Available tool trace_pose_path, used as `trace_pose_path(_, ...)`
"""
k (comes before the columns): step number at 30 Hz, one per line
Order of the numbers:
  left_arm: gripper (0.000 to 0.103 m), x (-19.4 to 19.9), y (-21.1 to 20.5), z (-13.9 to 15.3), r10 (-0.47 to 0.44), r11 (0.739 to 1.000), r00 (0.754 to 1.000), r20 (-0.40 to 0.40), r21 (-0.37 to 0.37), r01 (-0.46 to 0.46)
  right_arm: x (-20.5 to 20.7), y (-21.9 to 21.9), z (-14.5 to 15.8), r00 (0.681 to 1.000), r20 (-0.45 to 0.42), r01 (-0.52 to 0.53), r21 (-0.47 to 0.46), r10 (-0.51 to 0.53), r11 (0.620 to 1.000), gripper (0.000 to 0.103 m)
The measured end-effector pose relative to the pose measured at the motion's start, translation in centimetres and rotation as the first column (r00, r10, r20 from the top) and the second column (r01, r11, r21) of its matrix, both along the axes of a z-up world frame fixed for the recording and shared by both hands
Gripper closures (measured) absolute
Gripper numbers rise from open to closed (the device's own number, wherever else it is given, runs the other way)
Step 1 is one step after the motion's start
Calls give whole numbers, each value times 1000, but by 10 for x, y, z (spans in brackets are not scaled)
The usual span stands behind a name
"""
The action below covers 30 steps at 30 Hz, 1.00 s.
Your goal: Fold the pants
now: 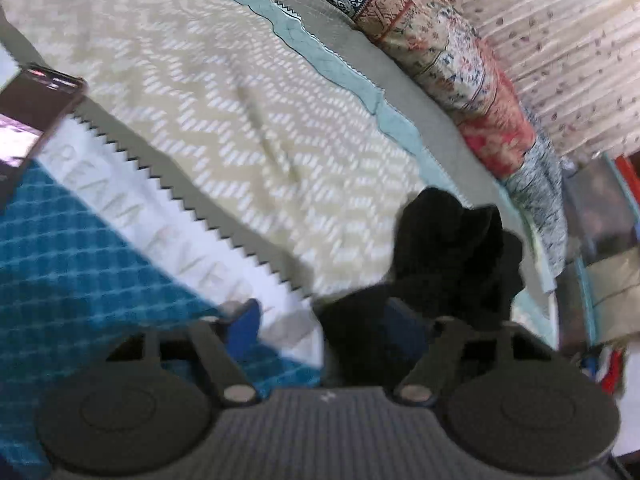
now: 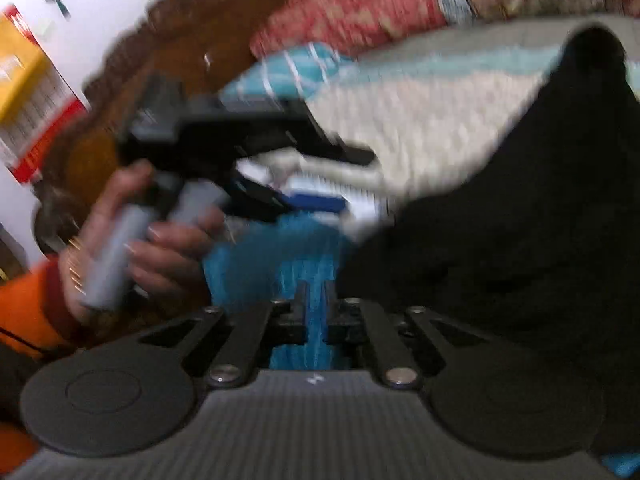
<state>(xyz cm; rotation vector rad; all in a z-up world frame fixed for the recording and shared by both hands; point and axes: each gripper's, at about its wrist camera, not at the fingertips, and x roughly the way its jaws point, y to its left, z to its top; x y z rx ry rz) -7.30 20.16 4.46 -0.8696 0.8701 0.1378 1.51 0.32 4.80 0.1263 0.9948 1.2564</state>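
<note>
Black pants (image 1: 448, 264) hide the spread left gripper's (image 1: 324, 320) right finger; right gripper (image 2: 316, 312) nearly closed, blurred.

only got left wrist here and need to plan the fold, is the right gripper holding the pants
Observer: It doesn't look like it. The right gripper has its fingers almost together, and only the blue sheet shows through the slit.
Operator: so where are the pants from that side
Observer: The black pants are heaped just right of those fingers, rising to a peak at the upper right.
Operator: what's left of them
Observer: The left gripper, seen side on and open, with a hand in an orange sleeve on its handle.
</note>
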Motion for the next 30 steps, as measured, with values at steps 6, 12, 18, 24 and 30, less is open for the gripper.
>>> trace_pose_path(6, 1, 25, -25, 2, -138, 985, 990, 17, 105, 136, 13, -27, 20, 992, 32, 120, 34, -121, 992, 87)
trace_pose_path(12, 22, 35, -58, -19, -222, 969, 975, -13, 103, 222, 99, -37, 62, 873, 136, 473, 5, -469, 881, 35)
trace_pose_path(18, 90, 25, -64, -19, -252, 963, 968, 17, 99, 249, 206, 14, 28, 788, 32, 612, -155, -615, 775, 25)
trace_pose_path(24, 91, -35, -41, 33, -182, 969, 954, 239, 209, 133, 192, 90, 48, 858, -87, 507, -10, -506, 862, 96)
trace_pose_path(30, 91, -66, -8, 24, -4, 982, 976, 220, 187, -38, 145, 177, 121, 907, 86, 378, 265, -413, 887, 81)
